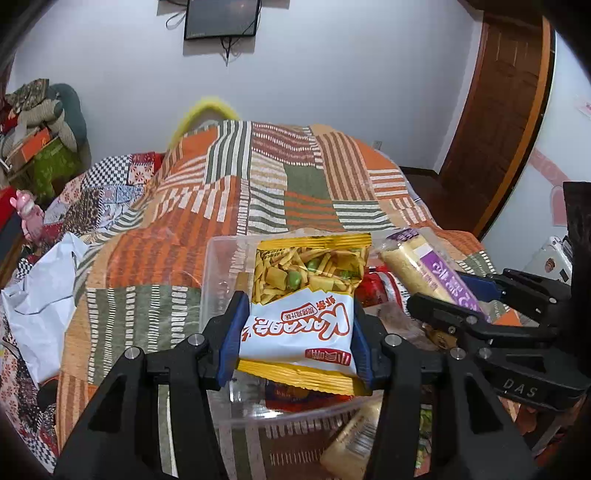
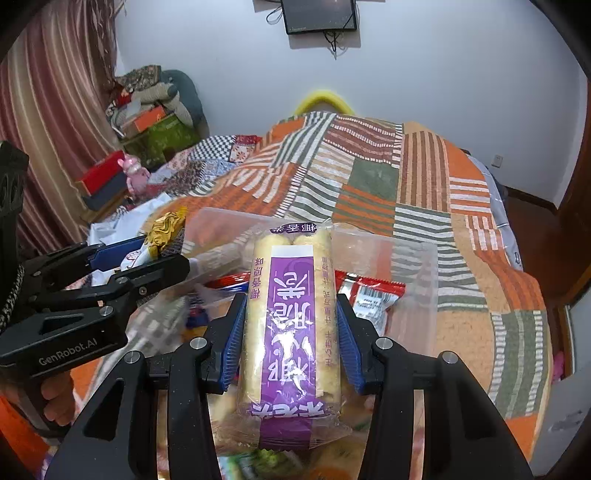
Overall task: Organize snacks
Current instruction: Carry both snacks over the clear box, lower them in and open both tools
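our left gripper point(image 1: 299, 325) clamps a crinkly yellow-white snack bag point(image 1: 306, 306); our right gripper point(image 2: 291, 328), "genrobot.ai"-branded like the left, clamps a purple-labelled wafer pack point(image 2: 291, 317) above the clear plastic bin point(image 1: 218, 280).

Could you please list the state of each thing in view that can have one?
left gripper: jaws shut on the yellow snack bag
yellow snack bag: sealed, held above the clear bin
right gripper: jaws shut on the purple rice-cracker pack
purple rice-cracker pack: sealed, held lengthwise
clear bin: lidless, packets inside
wall screen: dark
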Available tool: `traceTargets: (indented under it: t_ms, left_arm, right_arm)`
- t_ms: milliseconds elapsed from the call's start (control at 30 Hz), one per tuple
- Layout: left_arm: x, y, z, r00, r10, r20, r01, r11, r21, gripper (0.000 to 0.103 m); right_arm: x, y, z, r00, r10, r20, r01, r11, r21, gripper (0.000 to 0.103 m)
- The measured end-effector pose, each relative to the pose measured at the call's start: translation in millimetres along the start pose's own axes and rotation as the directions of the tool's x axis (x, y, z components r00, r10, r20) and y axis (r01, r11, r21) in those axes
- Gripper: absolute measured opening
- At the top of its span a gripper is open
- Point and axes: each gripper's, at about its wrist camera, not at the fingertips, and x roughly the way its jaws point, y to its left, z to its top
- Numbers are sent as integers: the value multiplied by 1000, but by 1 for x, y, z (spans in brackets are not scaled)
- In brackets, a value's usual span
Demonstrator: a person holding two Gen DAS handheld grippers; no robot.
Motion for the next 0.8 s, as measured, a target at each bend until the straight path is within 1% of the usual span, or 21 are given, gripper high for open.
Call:
traceTargets:
  t_ms: [267, 400, 467, 500, 567, 667, 800]
  left_arm:
    - [28, -2, 3, 999, 6, -35, -6, 1000, 8, 51]
    - [32, -4, 4, 999, 11, -40, -11, 1000, 16, 51]
    - [32, -5, 4, 999, 11, -44, -10, 1000, 17, 53]
    - [32, -5, 4, 999, 7, -48, -6, 1000, 15, 54]
    - [30, -4, 3, 999, 3, -52, -2, 1000, 8, 54]
    - [22, -3, 2, 999, 4, -44, -3, 1000, 4, 54]
    - [3, -5, 1, 1000, -8, -26, 8, 1000, 5, 55]
  right_arm:
    - [13, -9, 4, 999, -8, -31, 8, 1000, -10, 43]
    - [13, -9, 6, 999, -7, -32, 7, 1000, -8, 43]
    - [12, -10, 5, 999, -5, -36, 5, 1000, -8, 43]
    - [11, -10, 5, 999, -4, -35, 4, 1000, -8, 44]
    - [6, -8, 4, 999, 1, -36, -1, 1000, -3, 50]
    - [0, -8, 4, 1000, 5, -25, -5, 1000, -2, 51]
    - [-18, -1, 2, 1000, 13, 2, -13, 1000, -15, 51]
